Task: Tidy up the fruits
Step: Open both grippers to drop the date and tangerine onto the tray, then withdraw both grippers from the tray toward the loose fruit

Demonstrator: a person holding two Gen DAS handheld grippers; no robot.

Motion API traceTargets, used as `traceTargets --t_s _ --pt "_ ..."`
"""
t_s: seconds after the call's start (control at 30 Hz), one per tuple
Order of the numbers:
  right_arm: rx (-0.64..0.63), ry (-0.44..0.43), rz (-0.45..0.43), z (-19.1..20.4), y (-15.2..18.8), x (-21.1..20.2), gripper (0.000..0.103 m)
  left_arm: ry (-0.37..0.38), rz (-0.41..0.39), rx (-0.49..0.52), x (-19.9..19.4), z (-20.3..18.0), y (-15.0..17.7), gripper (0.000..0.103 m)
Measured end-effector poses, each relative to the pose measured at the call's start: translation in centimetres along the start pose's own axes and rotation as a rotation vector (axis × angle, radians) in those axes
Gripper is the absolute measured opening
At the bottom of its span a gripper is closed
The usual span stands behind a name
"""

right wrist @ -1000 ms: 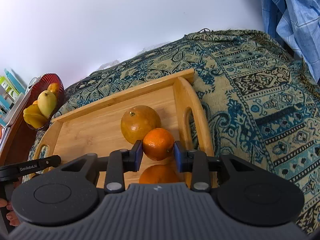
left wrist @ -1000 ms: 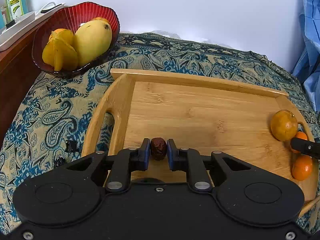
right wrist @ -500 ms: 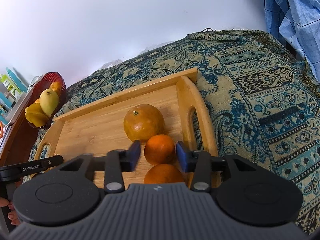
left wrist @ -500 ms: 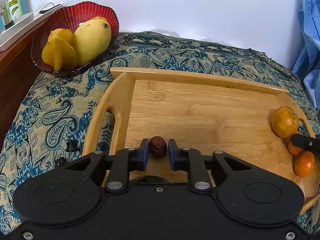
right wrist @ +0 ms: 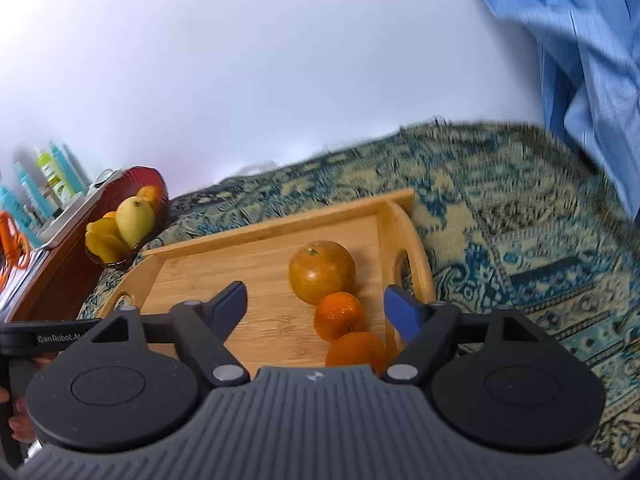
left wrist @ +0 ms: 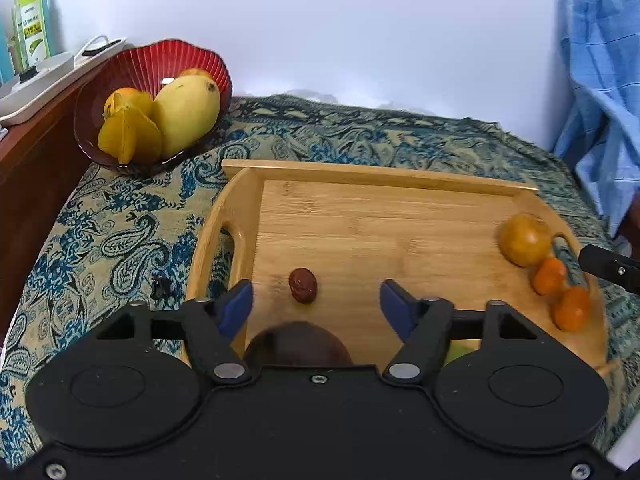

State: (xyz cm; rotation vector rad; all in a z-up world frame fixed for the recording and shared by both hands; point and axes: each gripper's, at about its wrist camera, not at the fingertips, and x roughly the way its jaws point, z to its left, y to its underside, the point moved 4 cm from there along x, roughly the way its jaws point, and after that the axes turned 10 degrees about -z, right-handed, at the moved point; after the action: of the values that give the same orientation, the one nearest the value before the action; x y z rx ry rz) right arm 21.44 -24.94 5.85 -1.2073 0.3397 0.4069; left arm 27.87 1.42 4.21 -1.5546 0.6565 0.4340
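Bowl (left wrist: 148, 60) of mango and starfruit sits upper left, well apart from the tray (left wrist: 380, 176). Left gripper (left wrist: 316, 304) jaws are opening, nothing clamped; date (left wrist: 303, 285) lies on the tray just ahead, left of their midline, long axis roughly away from camera. Right gripper (right wrist: 316, 304) jaws are opening; small orange (right wrist: 339, 315) lies free between them, right of centre, beside the big orange (right wrist: 322, 271). Only the left view shows the date.

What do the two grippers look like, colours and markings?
Left gripper: smooth black body, two round discs, silver screws, blue pads. Right gripper: ribbed grey body with a small white logo, black arms, blue pads. The left one's handle reads GenRobot.AI.
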Motion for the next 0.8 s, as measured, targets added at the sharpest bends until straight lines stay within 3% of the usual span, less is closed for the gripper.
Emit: traceTargets --t_s 0.33,0.8 --pt "-0.142 -0.006 -0.136 2.7 1.5 -5.7 0.103 0.075 -0.103 0.025 -6.2 -1.2 2.5 0.09" --pt "-0.278 -0.008 -0.249 5.0 8.4 -12.6 0.103 0.077 -0.178 0.074 -11.2 -1.9 9.6 0.097"
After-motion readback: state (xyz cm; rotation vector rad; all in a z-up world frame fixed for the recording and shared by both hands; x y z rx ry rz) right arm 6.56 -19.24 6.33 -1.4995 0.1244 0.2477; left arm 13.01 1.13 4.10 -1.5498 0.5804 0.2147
